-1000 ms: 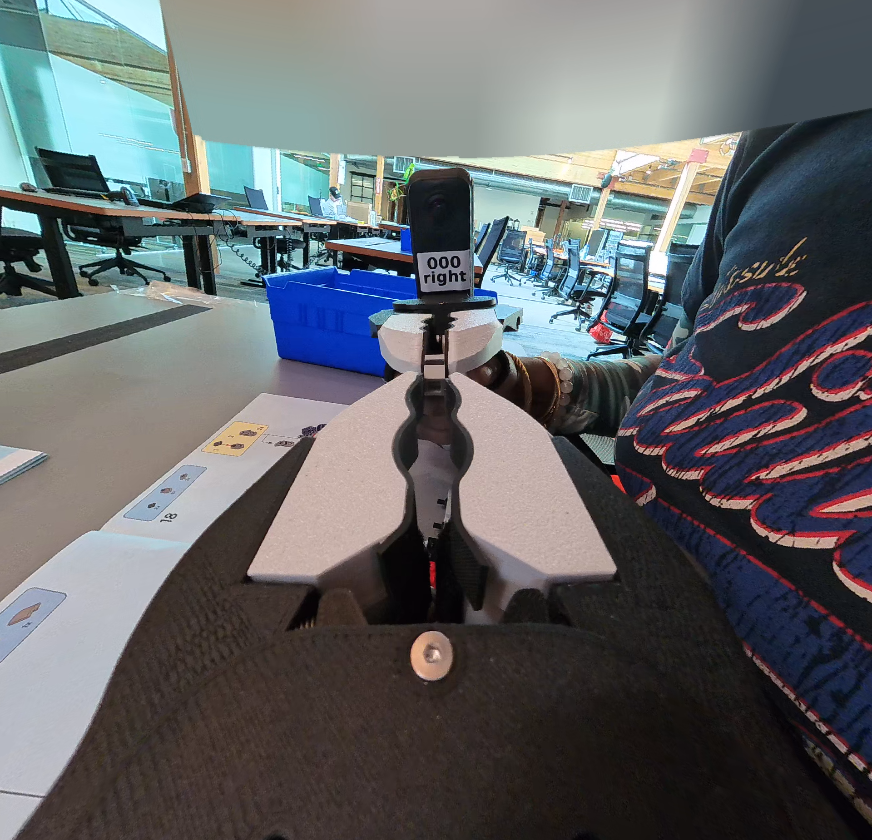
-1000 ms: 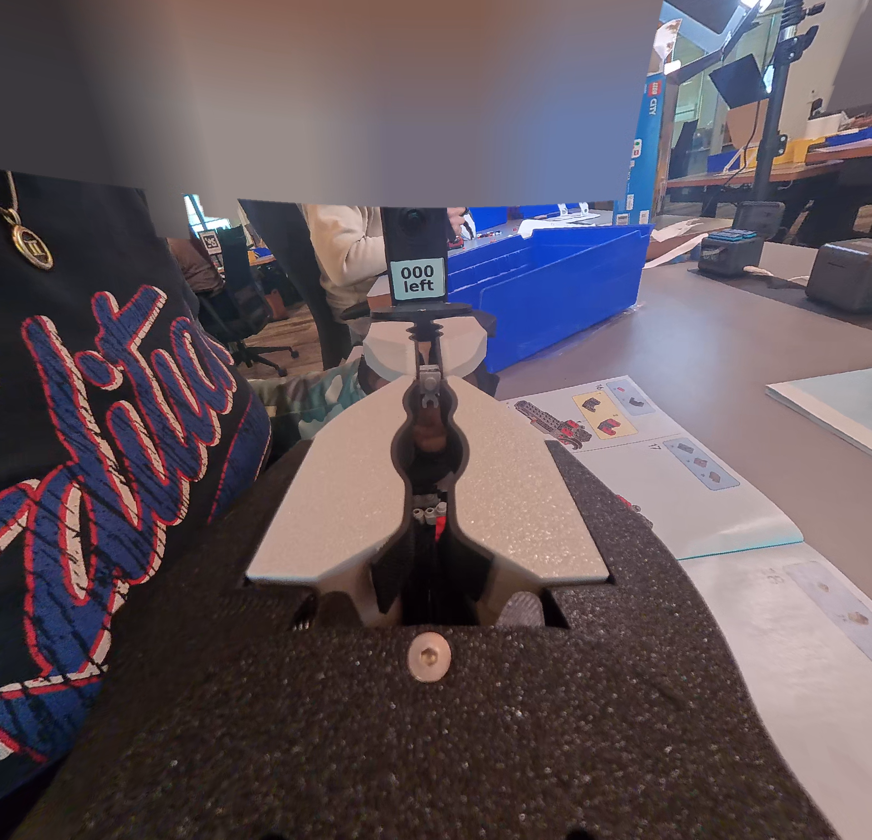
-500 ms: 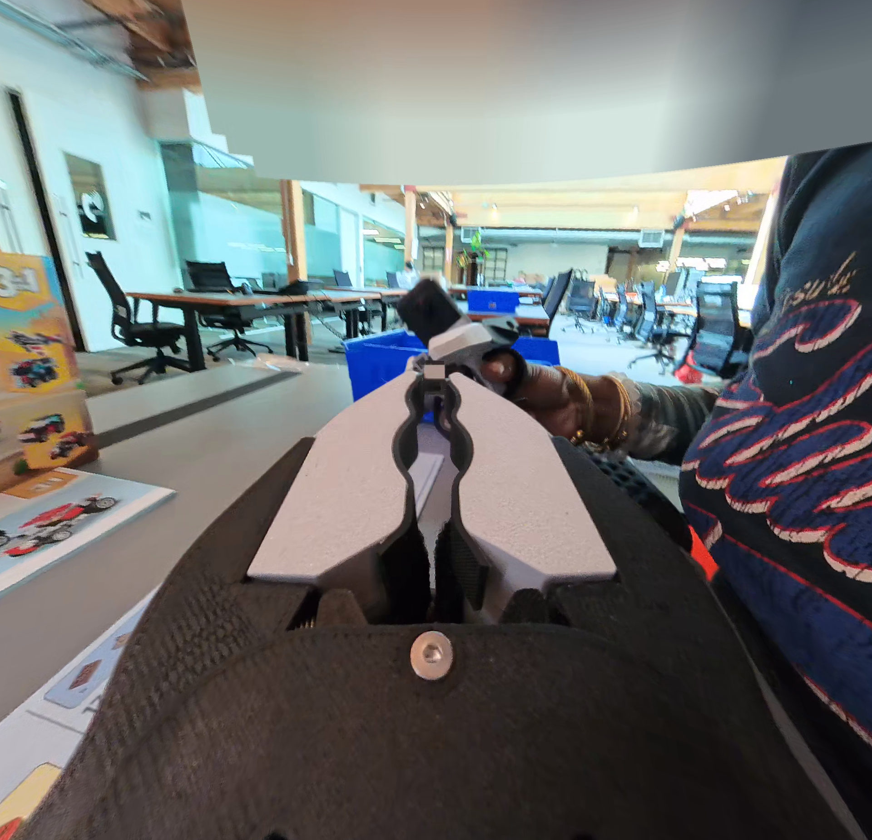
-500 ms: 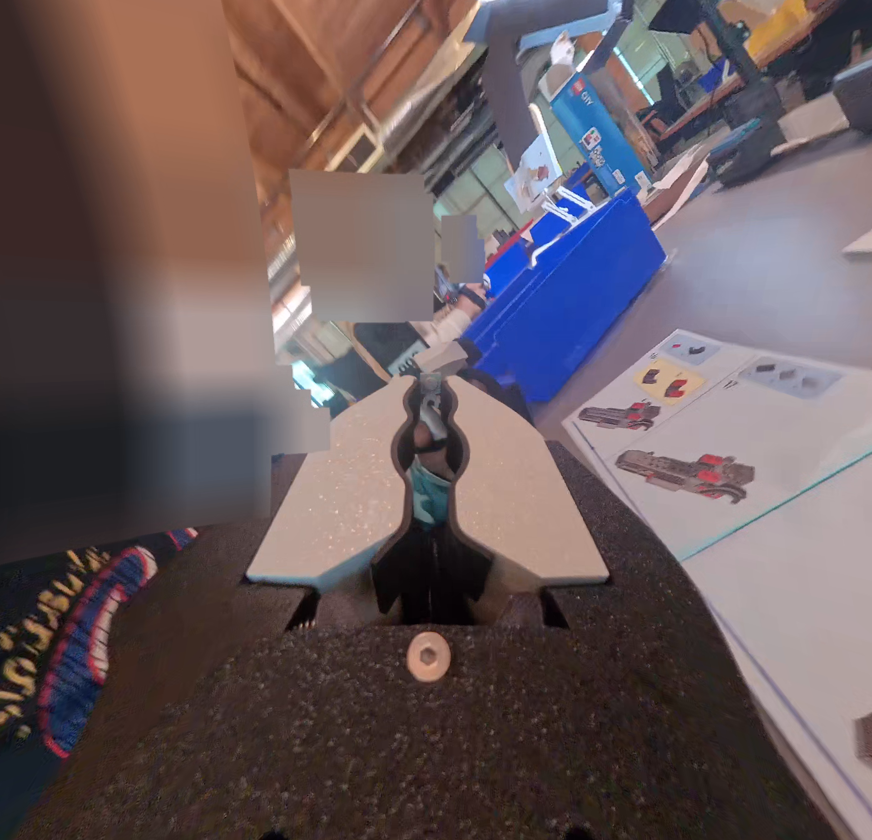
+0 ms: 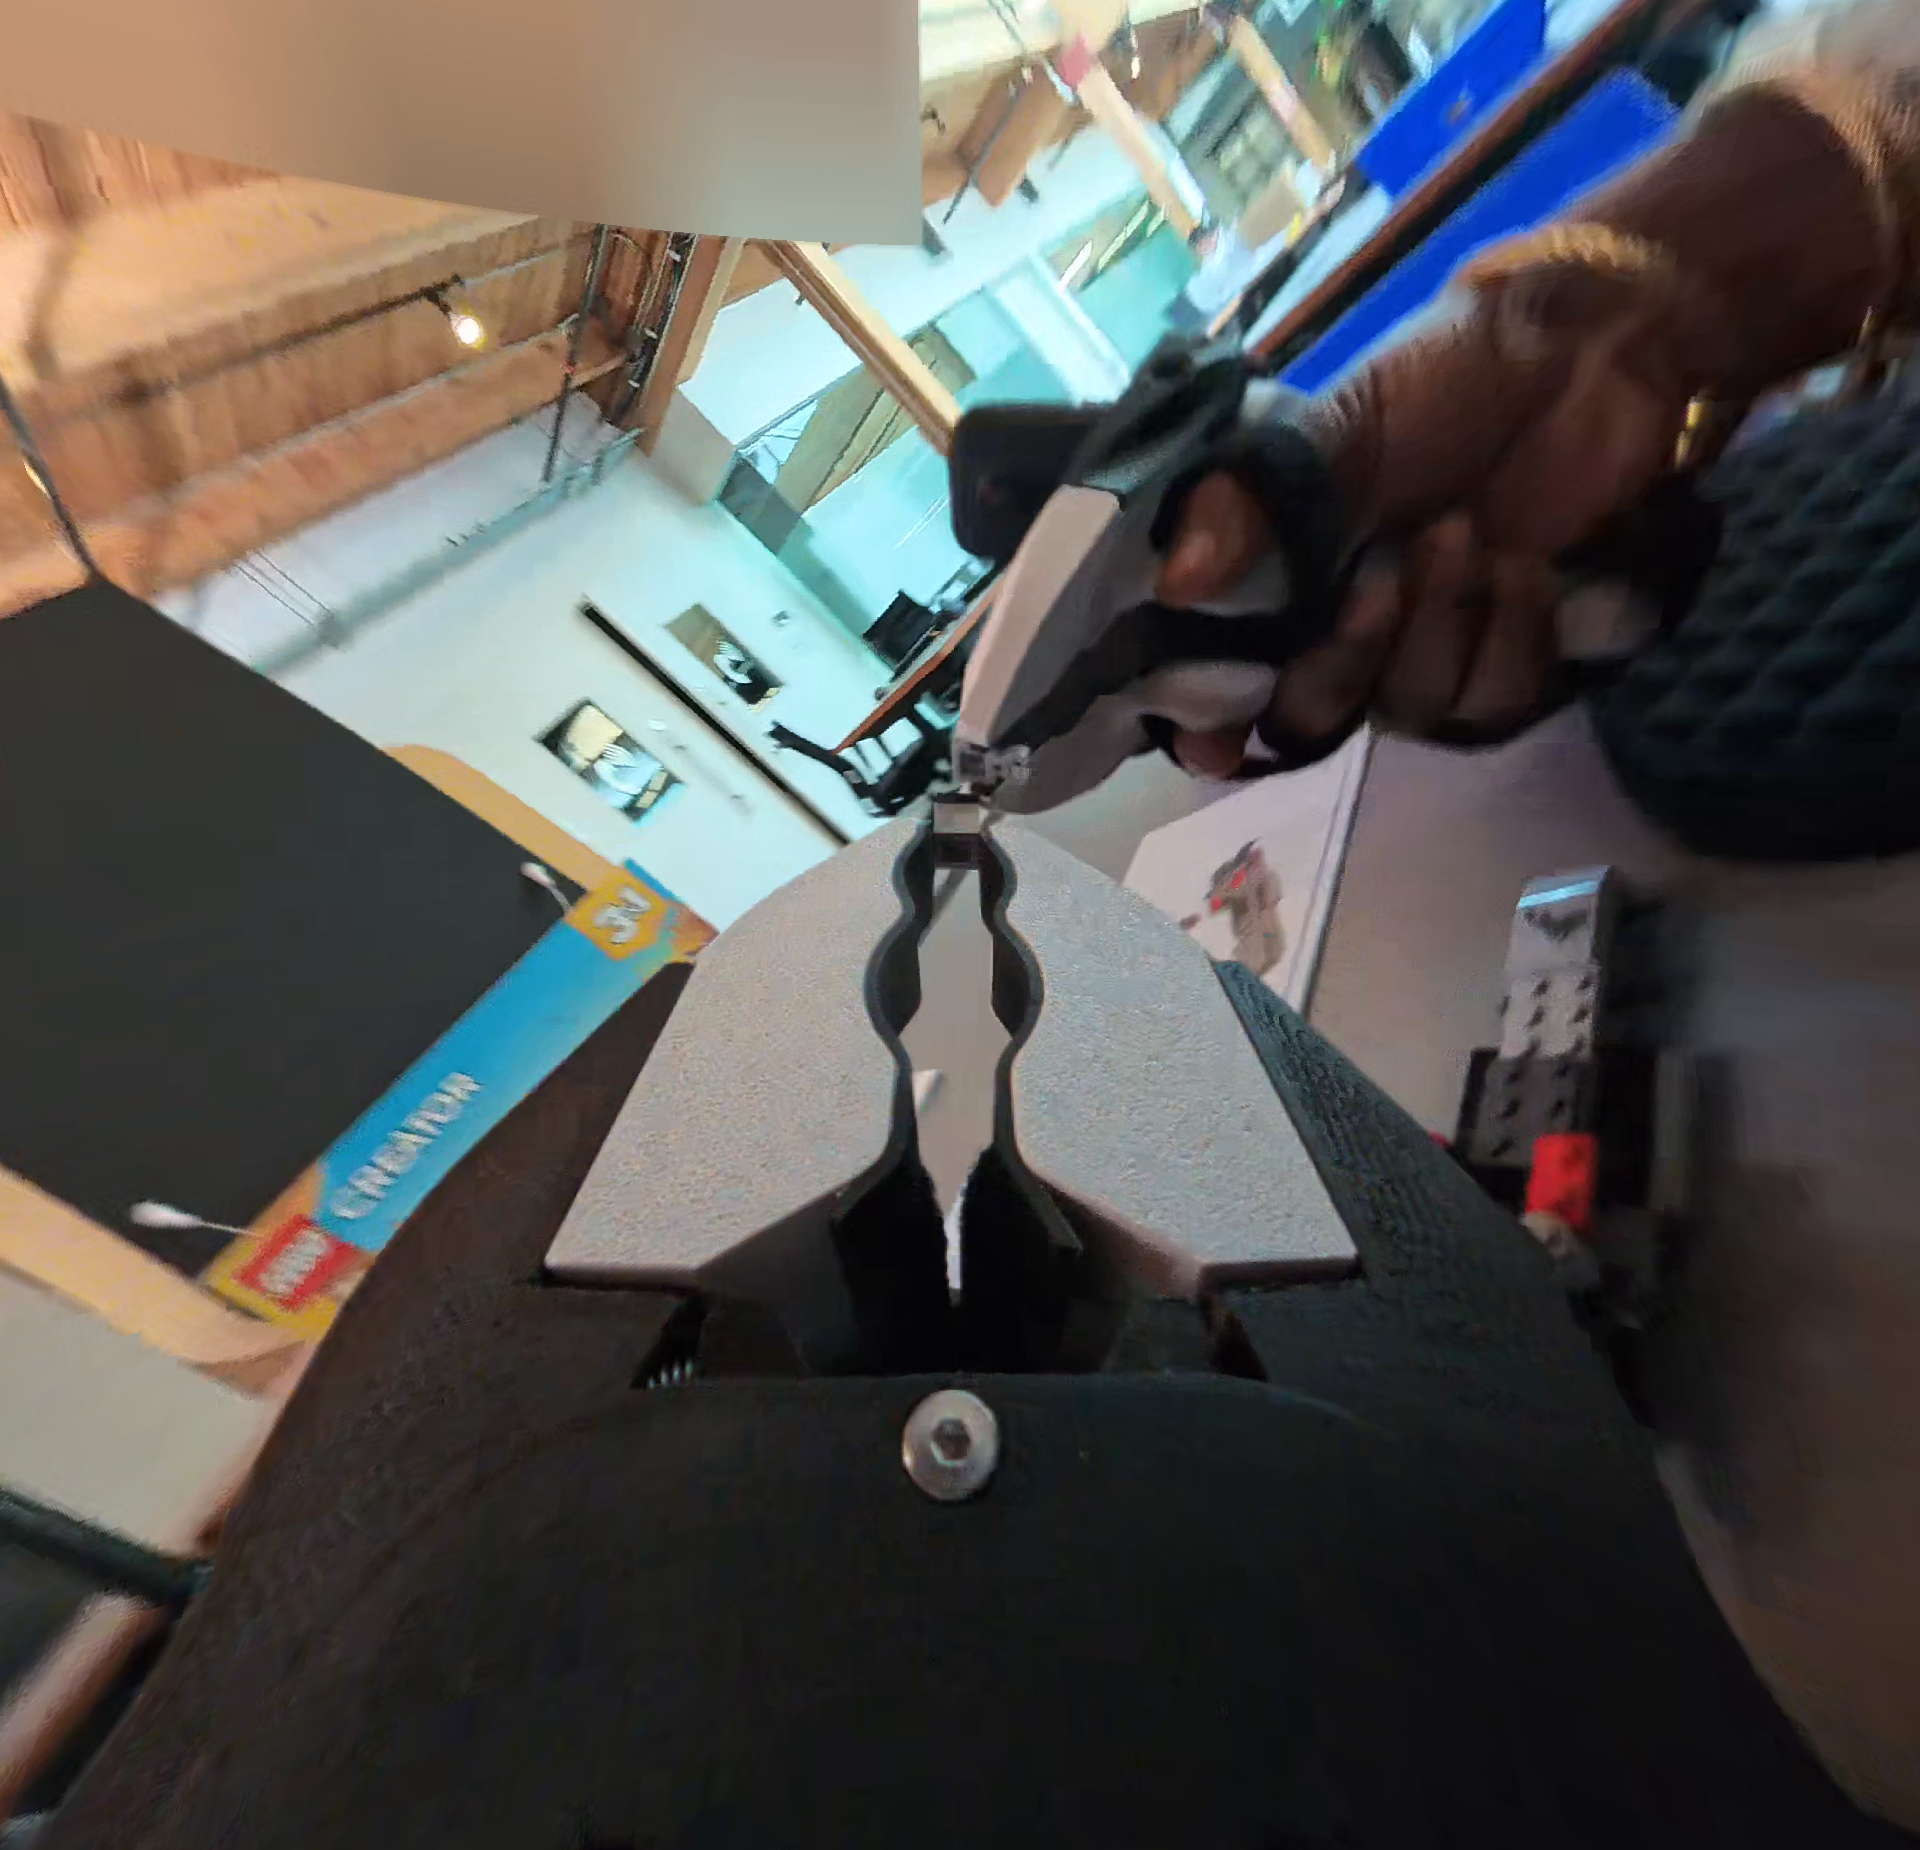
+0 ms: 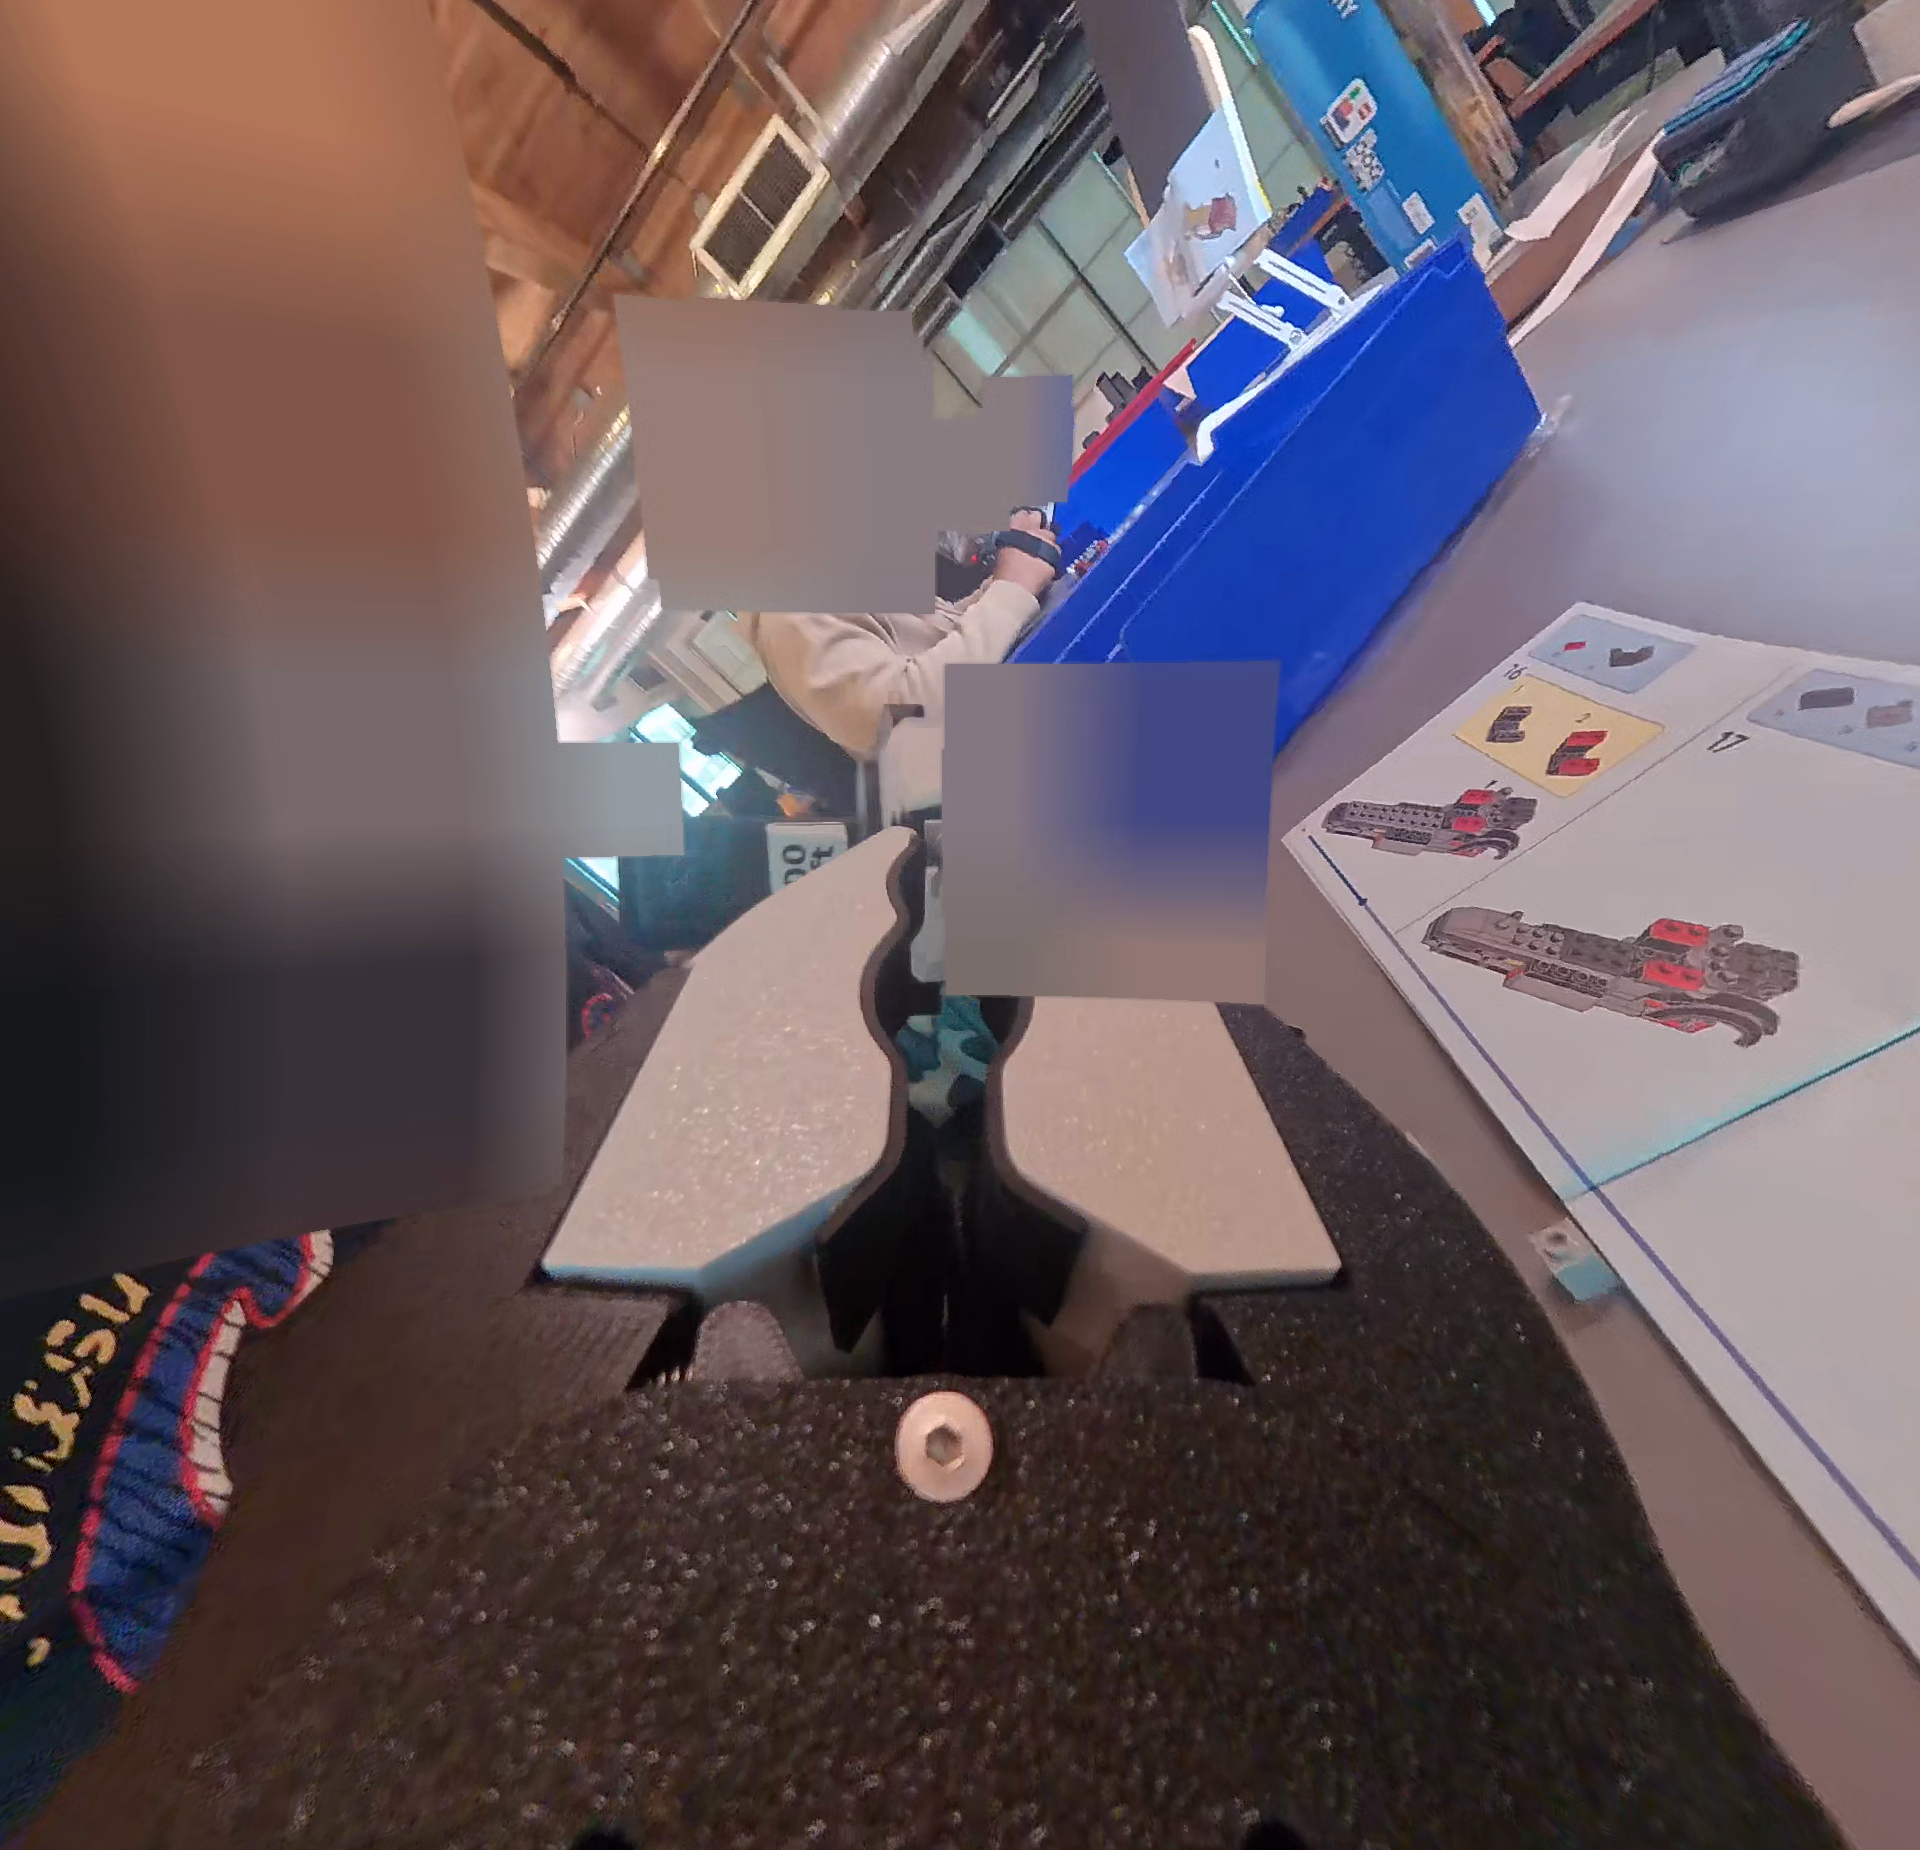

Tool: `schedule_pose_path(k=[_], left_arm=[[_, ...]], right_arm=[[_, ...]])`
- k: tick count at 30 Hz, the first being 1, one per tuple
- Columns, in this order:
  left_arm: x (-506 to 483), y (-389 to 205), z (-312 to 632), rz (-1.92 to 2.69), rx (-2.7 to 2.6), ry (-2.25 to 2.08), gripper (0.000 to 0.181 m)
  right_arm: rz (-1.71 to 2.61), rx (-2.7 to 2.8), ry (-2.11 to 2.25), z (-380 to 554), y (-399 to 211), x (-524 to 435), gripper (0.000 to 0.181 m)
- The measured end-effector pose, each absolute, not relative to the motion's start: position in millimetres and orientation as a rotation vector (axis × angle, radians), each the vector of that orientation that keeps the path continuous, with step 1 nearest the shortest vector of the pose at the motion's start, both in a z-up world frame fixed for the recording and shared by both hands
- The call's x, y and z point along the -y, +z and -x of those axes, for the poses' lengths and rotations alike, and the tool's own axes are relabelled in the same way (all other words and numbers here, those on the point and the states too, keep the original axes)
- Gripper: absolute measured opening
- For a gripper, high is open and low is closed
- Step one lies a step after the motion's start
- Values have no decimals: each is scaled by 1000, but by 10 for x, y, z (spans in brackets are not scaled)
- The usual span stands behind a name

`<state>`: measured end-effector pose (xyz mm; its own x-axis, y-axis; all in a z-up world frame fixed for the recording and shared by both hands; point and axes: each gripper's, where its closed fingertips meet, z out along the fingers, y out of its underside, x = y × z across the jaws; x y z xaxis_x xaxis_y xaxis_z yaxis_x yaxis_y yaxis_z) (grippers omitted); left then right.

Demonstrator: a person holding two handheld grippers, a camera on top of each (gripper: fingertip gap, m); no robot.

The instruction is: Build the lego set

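Observation:
In the left wrist view my left gripper is shut on a small grey lego piece at its tips. My right gripper, held by a hand, comes in from the upper right, shut on another small grey piece that touches the left one. A dark grey partial build with a red brick lies at the right. In the right wrist view my right gripper has its jaws close together, with the tips partly hidden by a blurred patch.
An open instruction booklet lies on the grey table at the right, with a small loose grey piece on it. A blue bin stands behind it. A lego box stands at the left. A person sits beyond the bin.
Both grippers have rolled and tilted upward, so the views are slanted. The right gripper now comes from the upper right, and the two tips have met piece to piece.

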<state>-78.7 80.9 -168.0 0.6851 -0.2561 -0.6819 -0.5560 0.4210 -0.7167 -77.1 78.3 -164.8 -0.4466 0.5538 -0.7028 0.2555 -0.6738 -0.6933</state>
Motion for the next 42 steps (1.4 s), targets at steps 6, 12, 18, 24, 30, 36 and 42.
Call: schedule_pose_path(k=[6,12,18,24,30,36,42], left_arm=[[-783,-1696,696,1096,-915,316,8],[-722,-1697,615,1080,-935,212,8],[-671,-1715,581,1070,-962,180,8],[-659,-1725,570,1079,-957,167,8],[-658,-1796,556,1077,-1022,262,8],[-653,-1863,538,1112,-1041,215,8],[-659,-1936,537,1160,-1052,166,8]], right_arm=[[1454,1326,2065,710,-1714,-794,8],[1401,1419,2084,666,-1713,-739,8],[1404,1472,2116,637,-1734,-689,8],[1413,1448,2143,628,-1753,-683,8],[1484,1479,2105,607,-1842,-681,8],[1520,1532,2082,585,-1912,-661,8],[1547,1570,2051,585,-1978,-651,8]])
